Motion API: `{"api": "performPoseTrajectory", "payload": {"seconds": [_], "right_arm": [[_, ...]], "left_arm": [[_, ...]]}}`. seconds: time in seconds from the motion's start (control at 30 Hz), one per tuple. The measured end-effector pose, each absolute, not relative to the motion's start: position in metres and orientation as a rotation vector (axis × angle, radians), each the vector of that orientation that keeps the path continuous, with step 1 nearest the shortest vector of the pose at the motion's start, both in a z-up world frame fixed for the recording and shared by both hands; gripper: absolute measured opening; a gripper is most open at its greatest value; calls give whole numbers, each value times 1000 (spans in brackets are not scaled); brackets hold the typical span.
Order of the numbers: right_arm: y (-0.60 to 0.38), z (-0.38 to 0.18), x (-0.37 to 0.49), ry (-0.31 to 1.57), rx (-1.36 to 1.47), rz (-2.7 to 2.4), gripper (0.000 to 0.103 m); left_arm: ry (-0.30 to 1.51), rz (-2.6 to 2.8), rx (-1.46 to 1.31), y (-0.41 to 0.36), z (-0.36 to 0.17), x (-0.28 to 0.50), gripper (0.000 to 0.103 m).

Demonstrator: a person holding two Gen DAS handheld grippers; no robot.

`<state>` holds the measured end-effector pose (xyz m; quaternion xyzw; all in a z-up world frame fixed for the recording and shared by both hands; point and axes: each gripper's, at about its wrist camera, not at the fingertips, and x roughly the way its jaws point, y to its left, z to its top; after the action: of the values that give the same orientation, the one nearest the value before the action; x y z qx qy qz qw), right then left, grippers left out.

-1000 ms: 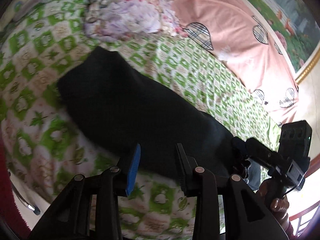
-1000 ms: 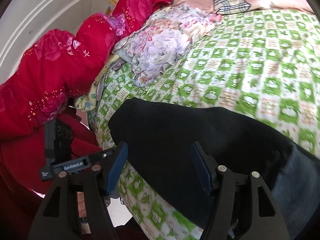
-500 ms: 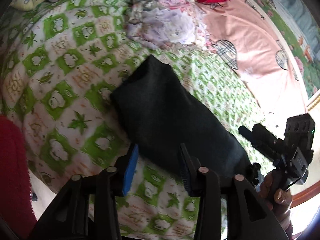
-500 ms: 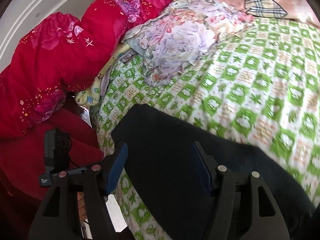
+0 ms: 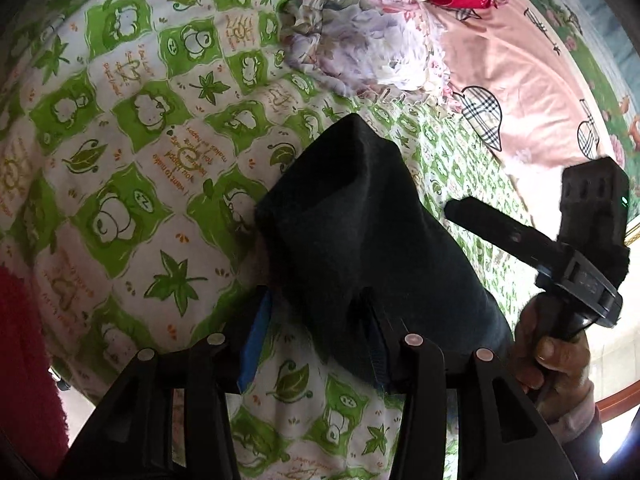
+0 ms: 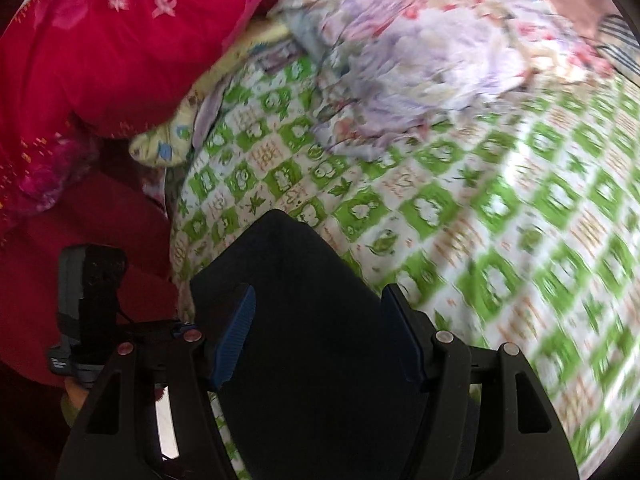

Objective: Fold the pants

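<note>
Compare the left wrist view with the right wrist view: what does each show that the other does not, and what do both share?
Only the left wrist view shows the right gripper from outside, held in a hand, and much of the pink sheet. Only the right wrist view shows the large red quilt and a yellow printed cloth. Both share the dark pants, green checked bedspread and floral cloth.

pants [image 5: 360, 232] on bedsheet [image 5: 132, 128] | crumpled cloth [image 5: 372, 36] behind pants

Crumpled floral cloth [image 5: 372, 36] beyond pants [image 5: 360, 232]
</note>
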<state>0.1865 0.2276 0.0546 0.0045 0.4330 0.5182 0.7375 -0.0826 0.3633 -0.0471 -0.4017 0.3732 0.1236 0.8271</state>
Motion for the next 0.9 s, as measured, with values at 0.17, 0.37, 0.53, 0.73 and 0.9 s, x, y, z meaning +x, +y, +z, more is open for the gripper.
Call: {"api": "performPoseTrajectory", "payload": {"seconds": [0.17, 0.37, 0.53, 0.73, 0.9], "right_arm": [[257, 40, 201, 1028, -55, 1204, 66], [263, 13, 234, 1155, 65, 1246, 32], [265, 16, 233, 1148, 58, 1241, 27], [258, 25, 226, 1105, 94, 1234, 23], [238, 48, 216, 1030, 159, 1237, 22]], "left_arm": [[782, 249, -881, 369, -51, -81, 47], [762, 242, -926, 377, -56, -79, 47], [759, 250, -900, 378, -56, -68, 44], [754, 237, -863, 373, -48, -64, 24], [714, 204, -835, 365, -23, -69, 20]]}}
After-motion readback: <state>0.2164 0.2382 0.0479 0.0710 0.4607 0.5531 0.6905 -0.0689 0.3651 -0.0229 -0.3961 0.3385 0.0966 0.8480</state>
